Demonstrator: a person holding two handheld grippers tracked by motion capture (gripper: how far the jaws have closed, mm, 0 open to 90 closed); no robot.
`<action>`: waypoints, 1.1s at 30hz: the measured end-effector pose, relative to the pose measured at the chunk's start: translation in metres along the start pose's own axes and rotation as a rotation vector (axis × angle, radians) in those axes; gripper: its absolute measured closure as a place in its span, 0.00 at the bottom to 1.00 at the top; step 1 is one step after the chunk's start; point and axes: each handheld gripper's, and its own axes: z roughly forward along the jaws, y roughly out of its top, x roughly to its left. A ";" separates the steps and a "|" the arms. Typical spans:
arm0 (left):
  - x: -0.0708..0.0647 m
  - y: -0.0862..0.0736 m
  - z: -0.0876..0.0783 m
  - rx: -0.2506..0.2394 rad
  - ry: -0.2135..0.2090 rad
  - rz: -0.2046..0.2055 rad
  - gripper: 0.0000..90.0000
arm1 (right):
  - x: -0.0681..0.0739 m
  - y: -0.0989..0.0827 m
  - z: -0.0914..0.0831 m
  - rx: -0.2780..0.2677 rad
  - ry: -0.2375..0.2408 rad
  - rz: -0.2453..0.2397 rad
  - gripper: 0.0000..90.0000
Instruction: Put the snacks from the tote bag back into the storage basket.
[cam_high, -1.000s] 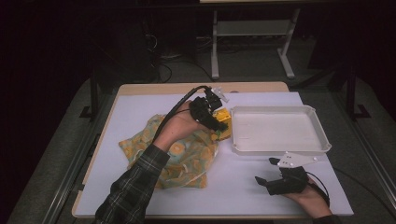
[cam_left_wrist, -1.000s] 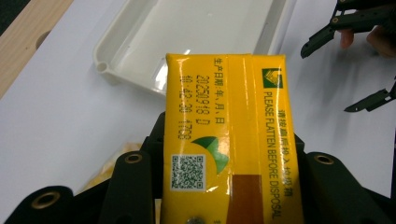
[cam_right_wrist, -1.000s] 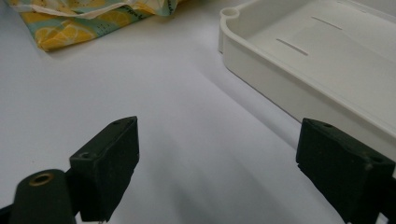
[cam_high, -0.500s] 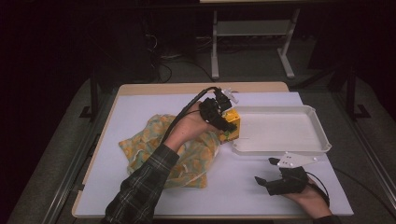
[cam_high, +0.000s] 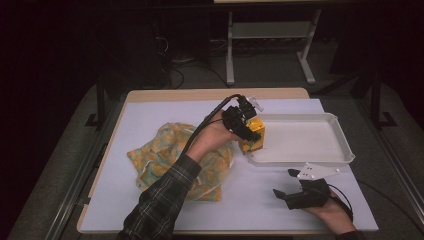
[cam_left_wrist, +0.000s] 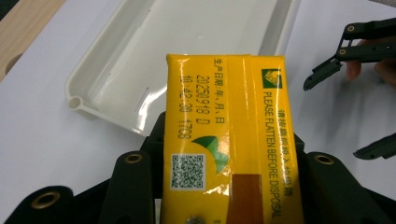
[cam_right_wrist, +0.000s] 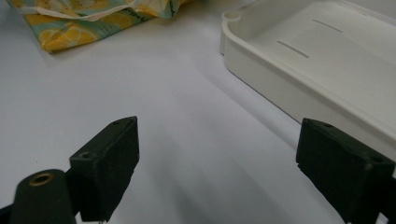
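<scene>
Left gripper view: yellow carton (cam_left_wrist: 229, 140), printed text, QR code.

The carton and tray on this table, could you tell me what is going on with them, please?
A person's left gripper is shut on a yellow carton, holding it at the near-left corner of the white tray. The right gripper rests open on the table, holding nothing. A patterned cloth bag lies to the left.
</scene>
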 end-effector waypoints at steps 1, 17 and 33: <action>0.000 0.001 0.002 0.002 0.001 -0.003 0.60 | 0.000 0.000 0.000 -0.001 0.000 0.000 0.14; -0.006 0.014 0.026 0.001 0.003 -0.029 0.60 | 0.000 0.000 0.000 -0.007 0.002 -0.002 0.14; -0.011 0.021 0.058 0.020 0.027 -0.089 0.60 | -0.001 0.000 -0.002 -0.005 0.005 -0.004 0.14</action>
